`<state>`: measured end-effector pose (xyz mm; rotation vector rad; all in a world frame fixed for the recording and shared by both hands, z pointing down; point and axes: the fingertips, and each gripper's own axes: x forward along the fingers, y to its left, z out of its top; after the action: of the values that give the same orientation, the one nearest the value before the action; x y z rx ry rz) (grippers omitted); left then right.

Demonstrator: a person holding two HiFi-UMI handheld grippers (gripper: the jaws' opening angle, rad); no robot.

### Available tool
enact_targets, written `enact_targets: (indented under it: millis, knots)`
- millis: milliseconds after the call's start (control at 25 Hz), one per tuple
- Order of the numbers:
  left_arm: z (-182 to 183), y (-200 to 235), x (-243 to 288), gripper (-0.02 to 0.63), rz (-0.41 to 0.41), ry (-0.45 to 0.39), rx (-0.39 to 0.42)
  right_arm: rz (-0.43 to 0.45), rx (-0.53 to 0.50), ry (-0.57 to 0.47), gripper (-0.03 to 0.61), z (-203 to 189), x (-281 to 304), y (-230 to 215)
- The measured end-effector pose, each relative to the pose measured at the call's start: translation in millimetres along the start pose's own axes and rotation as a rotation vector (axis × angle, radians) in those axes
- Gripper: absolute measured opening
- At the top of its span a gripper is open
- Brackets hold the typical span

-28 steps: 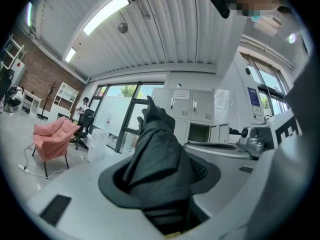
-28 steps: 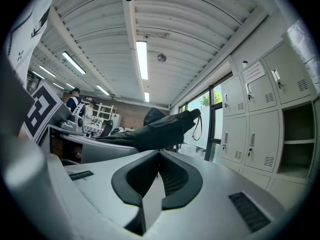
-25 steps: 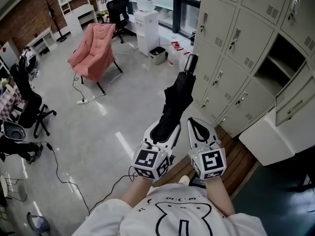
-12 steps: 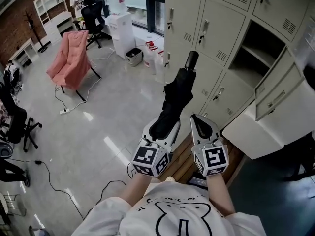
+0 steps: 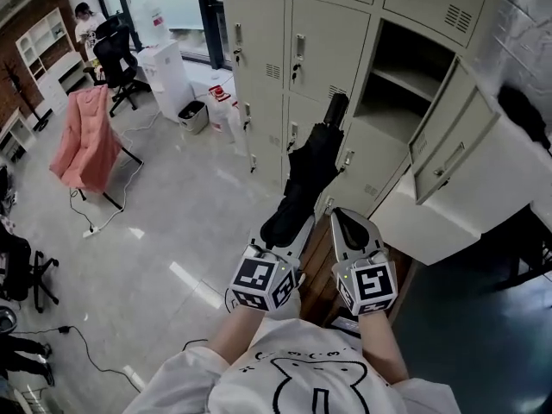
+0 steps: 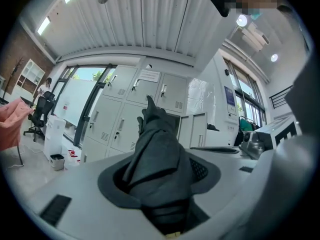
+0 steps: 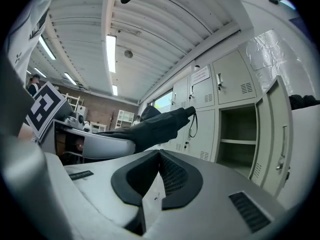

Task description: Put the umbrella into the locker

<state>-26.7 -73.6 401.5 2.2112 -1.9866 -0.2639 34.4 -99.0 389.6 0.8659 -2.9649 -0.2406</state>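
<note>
A folded black umbrella point(image 5: 309, 171) sticks out level from my left gripper point(image 5: 291, 224), whose jaws are shut on its lower end; its handle tip point(image 5: 335, 109) points at the wall of beige lockers. In the left gripper view the umbrella point(image 6: 159, 154) fills the space between the pads. One locker point(image 5: 405, 84) stands open just right of the handle, a shelf inside, its door point(image 5: 454, 158) swung out to the right. My right gripper point(image 5: 348, 225) hangs beside the left one, jaws shut with nothing between them. In the right gripper view the umbrella point(image 7: 150, 126) is at left and the open locker point(image 7: 239, 141) ahead.
Shut locker doors point(image 5: 259, 41) run left of the open one. A pink chair point(image 5: 82, 141) stands at far left, with a white cabinet point(image 5: 164, 76) and a small bin point(image 5: 191, 115) by the window. A cable point(image 5: 78, 352) lies on the grey floor. A wooden bench point(image 5: 321, 261) is under my grippers.
Both grippers, with the umbrella, have swung toward the lockers; the open locker has come from the far right to just beside the handle. The pink chair has slid away to the left.
</note>
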Motion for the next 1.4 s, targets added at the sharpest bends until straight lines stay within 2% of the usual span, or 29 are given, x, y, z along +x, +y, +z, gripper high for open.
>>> enact_targets:
  millis: [480,760,1080,1280,1400]
  knots:
    - [18.0,-19.9,122.9,0.233,-0.148,0.041,0.064,-0.168,-0.030,-0.013,0.020,3.8,24.0,-102.9]
    - [25.8,-13.7,207.7,0.233,-0.189,0.101,0.068,-0.230,-0.068,0.004,0.020,7.7,58.5,-158.7]
    - [36.4,-6.1,307.0,0.233,-0.251,0.167,0.132,-0.291,-0.096,0.013,0.020,8.1,110.1,-225.4]
    - [38.5,-3.9,362.5,0.233,-0.292,0.210,0.173,-0.381,-0.095,0.024,0.020,7.2,138.8,-266.5]
    - [39.5,-5.1,391.6,0.233,-0.317,0.230,0.189,-0.406,-0.096,0.032,0.020,4.1,150.9,-282.2]
